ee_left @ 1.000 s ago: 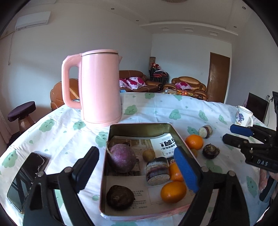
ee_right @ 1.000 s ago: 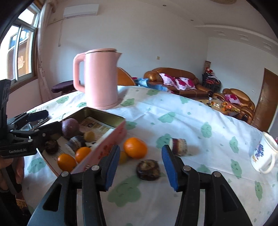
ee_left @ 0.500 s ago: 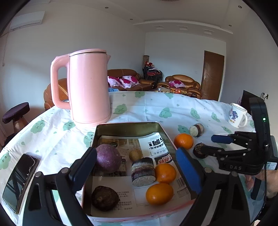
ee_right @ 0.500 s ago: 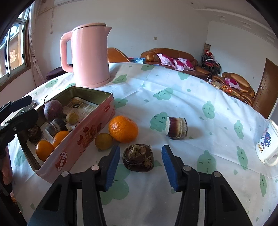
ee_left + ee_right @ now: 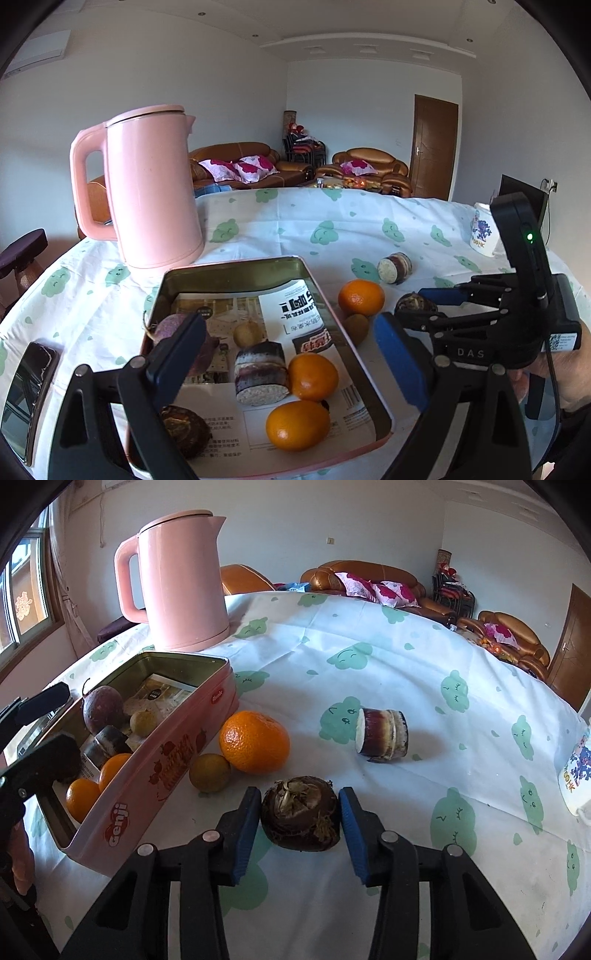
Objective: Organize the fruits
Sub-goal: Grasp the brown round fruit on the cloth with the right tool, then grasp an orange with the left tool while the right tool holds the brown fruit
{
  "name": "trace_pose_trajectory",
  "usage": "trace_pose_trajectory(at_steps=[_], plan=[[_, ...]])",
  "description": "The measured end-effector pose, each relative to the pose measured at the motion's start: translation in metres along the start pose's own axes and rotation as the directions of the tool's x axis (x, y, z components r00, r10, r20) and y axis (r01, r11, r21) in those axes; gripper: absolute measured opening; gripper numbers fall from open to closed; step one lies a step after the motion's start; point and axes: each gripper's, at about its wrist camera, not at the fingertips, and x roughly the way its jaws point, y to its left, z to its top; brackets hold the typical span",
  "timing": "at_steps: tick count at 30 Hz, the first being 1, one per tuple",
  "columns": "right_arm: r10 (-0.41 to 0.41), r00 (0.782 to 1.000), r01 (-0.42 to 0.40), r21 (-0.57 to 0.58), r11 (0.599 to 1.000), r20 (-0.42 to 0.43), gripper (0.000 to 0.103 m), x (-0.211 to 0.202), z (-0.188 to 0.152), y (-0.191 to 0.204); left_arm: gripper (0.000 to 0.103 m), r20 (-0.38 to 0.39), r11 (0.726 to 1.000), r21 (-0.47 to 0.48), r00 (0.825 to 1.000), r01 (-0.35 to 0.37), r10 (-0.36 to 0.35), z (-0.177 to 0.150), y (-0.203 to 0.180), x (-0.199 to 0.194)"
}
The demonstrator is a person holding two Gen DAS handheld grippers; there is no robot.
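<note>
Closing on brown bulb (image 5: 301, 818) between right gripper (image 5: 300, 825) jaws, pads touching, for tin (image 5: 147, 775); left gripper (image 5: 288, 365) gaping, empty.

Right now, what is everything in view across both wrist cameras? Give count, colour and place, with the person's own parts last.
tin: one, pink, on the tablecloth, open.
oranges: three, orange; two in the tin, one on the cloth beside it.
dark round fruit: two, brown; one in the tin, one between the right gripper's fingers.
purple fruit: one, in the tin.
small yellow-brown fruit: two; one in the tin, one beside the tin.
cut stalk pieces: two, dark purple; one in the tin, one on the cloth.
kettle: one, pink, behind the tin.
mug: one, white, far right.
phone: one, black, left edge.
left gripper: open, over the tin.
right gripper: closing around the fruit.
</note>
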Motion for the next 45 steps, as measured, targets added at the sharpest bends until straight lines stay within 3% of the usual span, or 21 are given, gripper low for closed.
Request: trace_pose_trajectory(at_steps=[7, 12, 17, 22, 26, 30, 33, 37, 41, 45], plan=[[-0.020, 0.999, 0.018, 0.047, 0.999, 0.046, 0.045, -0.012, -0.004, -0.018, 0.095, -0.011, 0.999, 0.026, 1.000, 0.021, -0.021, 0.009, -0.014, 0.011], [-0.038, 0.997, 0.036, 0.027, 0.999, 0.066, 0.045, -0.019, -0.005, -0.016, 0.093, -0.016, 1.000, -0.010, 1.000, 0.000, 0.000, 0.017, -0.005, 0.014], [-0.081, 0.994, 0.079, 0.035, 0.996, 0.080, 0.045, -0.027, -0.011, -0.024, 0.093, -0.007, 0.999, 0.033, 1.000, 0.022, -0.022, 0.030, -0.022, 0.017], [-0.097, 0.992, 0.092, 0.063, 0.994, 0.082, 0.045, -0.033, -0.017, -0.040, 0.077, -0.077, 0.989, 0.137, 0.996, 0.054, -0.043, 0.037, -0.057, 0.040], [-0.096, 0.990, 0.087, 0.085, 0.993, 0.106, 0.045, -0.038, -0.019, -0.046, 0.072, -0.199, 0.971, 0.203, 0.977, 0.122, -0.081, 0.043, -0.077, 0.067], [-0.092, 0.987, 0.082, 0.083, 0.993, 0.128, 0.045, -0.042, -0.020, -0.045, 0.056, -0.307, 0.960, 0.231, 0.948, 0.160, -0.084, 0.044, -0.084, 0.089], [-0.077, 0.987, 0.065, 0.095, 0.993, 0.137, 0.045, -0.043, -0.020, -0.048, 0.056, -0.380, 0.948, 0.258, 0.921, 0.189, -0.080, 0.042, -0.091, 0.099], [-0.067, 0.987, 0.052, 0.099, 0.994, 0.149, 0.045, -0.045, -0.020, -0.049, 0.056, -0.404, 0.929, 0.332, 0.915, 0.162, -0.015, 0.044, -0.098, 0.105], [-0.060, 0.987, 0.046, 0.097, 0.994, 0.151, 0.045, -0.046, -0.021, -0.049, 0.056, -0.428, 0.928, 0.350, 0.903, 0.129, 0.036, 0.049, -0.091, 0.121], [-0.053, 0.987, 0.037, 0.102, 0.994, 0.152, 0.045, -0.045, -0.021, -0.050, 0.056, -0.435, 0.903, 0.418, 0.895, 0.102, 0.101, 0.045, -0.093, 0.130]])
